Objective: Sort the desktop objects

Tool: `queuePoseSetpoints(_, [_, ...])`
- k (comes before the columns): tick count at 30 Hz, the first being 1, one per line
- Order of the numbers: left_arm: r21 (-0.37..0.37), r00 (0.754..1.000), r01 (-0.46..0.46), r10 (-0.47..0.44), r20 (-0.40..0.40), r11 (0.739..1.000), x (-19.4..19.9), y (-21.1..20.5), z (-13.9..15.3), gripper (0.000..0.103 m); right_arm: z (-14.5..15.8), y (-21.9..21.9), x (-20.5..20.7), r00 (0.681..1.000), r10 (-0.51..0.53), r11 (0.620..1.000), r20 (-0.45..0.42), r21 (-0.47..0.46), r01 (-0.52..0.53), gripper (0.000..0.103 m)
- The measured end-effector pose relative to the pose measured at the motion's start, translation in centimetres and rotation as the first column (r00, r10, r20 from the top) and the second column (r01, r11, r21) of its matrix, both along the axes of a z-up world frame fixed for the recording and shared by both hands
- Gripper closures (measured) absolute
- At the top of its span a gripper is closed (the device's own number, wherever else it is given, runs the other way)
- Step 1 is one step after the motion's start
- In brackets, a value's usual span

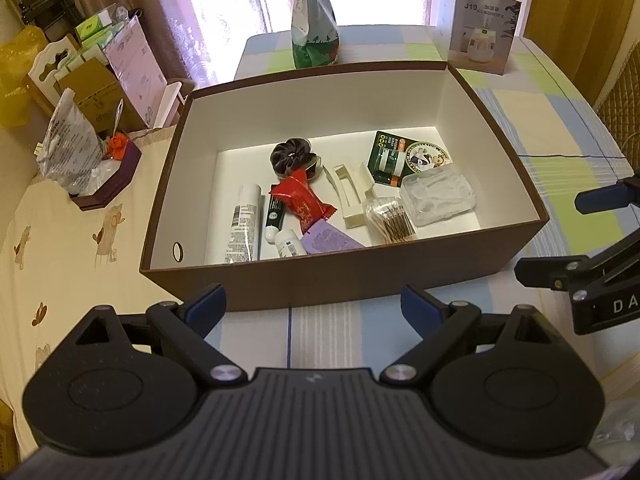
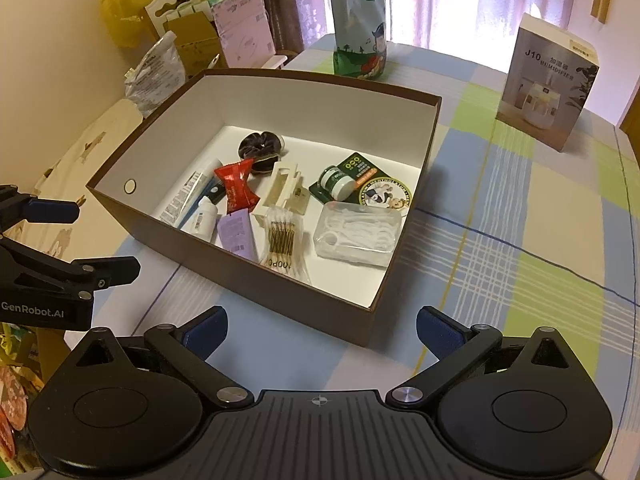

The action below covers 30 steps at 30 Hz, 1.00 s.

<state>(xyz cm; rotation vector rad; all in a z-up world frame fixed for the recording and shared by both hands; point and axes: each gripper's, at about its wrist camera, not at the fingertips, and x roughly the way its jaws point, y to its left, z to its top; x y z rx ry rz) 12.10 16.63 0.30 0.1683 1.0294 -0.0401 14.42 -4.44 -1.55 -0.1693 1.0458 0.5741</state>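
Observation:
A brown box (image 1: 360,284) (image 2: 280,284) with white inside stands on the checked tablecloth. Several small items lie in it: a dark scrunchie (image 1: 290,156) (image 2: 260,146), a red packet (image 1: 304,200) (image 2: 236,190), a white tube (image 1: 244,224), cotton swabs (image 1: 390,220) (image 2: 282,236), a clear floss-pick case (image 1: 438,198) (image 2: 358,232) and a green card (image 1: 394,156) (image 2: 352,178). My left gripper (image 1: 314,306) hangs open in front of the box's near wall, nothing between its fingers. My right gripper (image 2: 322,330) is open too, empty, near the box's front corner.
A tall green and white bag (image 1: 314,20) (image 2: 358,20) and a humidifier carton (image 1: 482,26) (image 2: 548,84) stand behind the box. To the left, a small dark tray (image 1: 108,184) holds a plastic bag; cartons and a yellow bag are stacked beyond.

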Motion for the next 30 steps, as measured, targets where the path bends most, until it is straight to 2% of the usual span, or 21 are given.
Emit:
queuePoseSetpoints(16, [-0.031,1.000,-0.001,0.001,0.003,1.000,-1.5,-0.3,0.0,0.007,-0.6,0.3,-0.7,1.000,0.025,1.000,-0.012,-0.011,-0.025,0.000])
queuePoseSetpoints(26, [-0.011,0.998,-0.033,0.033,0.050,0.999,-2.6,-0.3,-0.1,0.007,-0.7,0.4,-0.8,1.000,0.030,1.000,-0.011,-0.006,-0.030,0.000])
queuePoseSetpoints(30, [0.022,0.996,-0.067,0.066,0.058,0.997,-2.6,-0.2,-0.3,0.007,-0.8,0.5,-0.8,0.999,0.035,0.999,-0.017,-0.005,-0.035,0.000])
